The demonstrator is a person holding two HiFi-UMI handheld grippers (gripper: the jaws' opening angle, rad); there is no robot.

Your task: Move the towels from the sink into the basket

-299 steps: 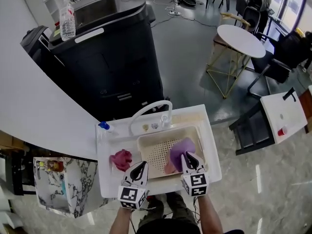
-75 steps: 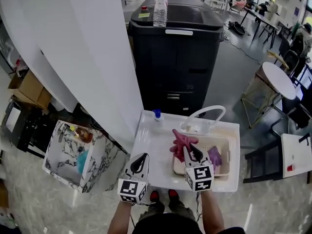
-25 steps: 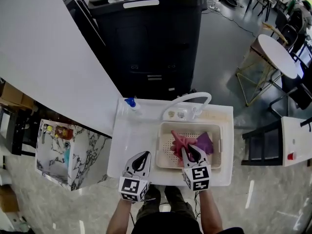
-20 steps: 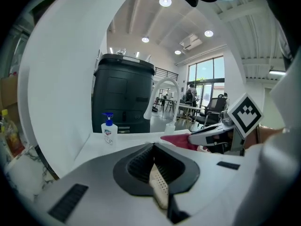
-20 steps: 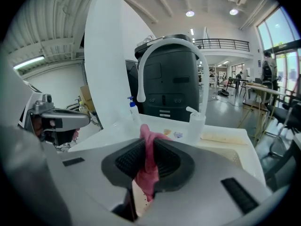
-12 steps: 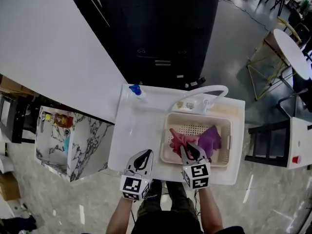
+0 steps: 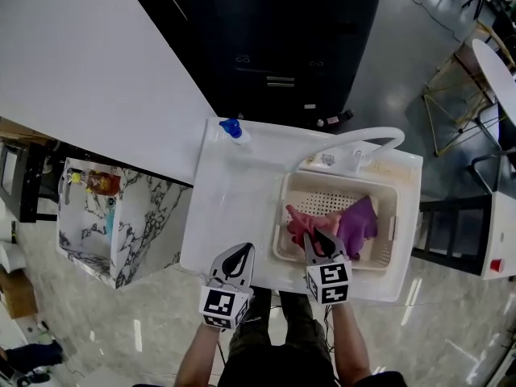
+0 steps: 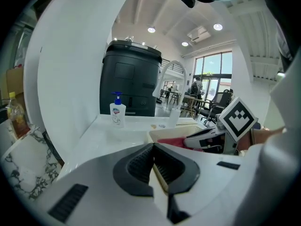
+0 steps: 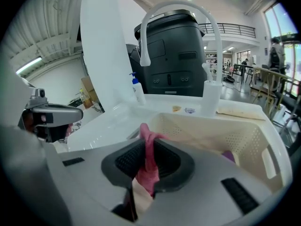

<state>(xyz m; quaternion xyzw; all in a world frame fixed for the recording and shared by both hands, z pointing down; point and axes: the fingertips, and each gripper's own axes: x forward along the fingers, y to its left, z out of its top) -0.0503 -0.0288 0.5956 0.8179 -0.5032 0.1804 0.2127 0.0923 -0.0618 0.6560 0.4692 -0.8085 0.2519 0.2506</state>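
A cream perforated basket (image 7: pixel 338 183) sits in the right part of the white sink unit (image 7: pixel 234 208). In it lie a purple towel (image 7: pixel 359 220) and a pink towel (image 7: pixel 301 220). My right gripper (image 7: pixel 320 237) hangs over the basket's near edge, shut on the pink towel (image 9: pixel 149 157), which bunches up between the pads. The basket wall (image 9: pixel 244 135) and a bit of purple towel (image 9: pixel 228 155) lie beyond it. My left gripper (image 7: pixel 239 253) hovers at the sink unit's front edge, left of the basket. It is shut (image 8: pixel 153 161) with nothing in it.
A white arched faucet (image 7: pixel 367 139) stands behind the basket, and a blue-capped soap bottle (image 7: pixel 234 129) stands at the back left corner. A black bin (image 7: pixel 266 31) is behind the unit, a white wall panel (image 7: pixel 97 63) to the left, and a marble-topped stand (image 7: pixel 113 232) beside it.
Both grippers have sunk toward the sink unit. The right one has carried the pink towel down into the basket beside the purple one. The head view has tilted further down.
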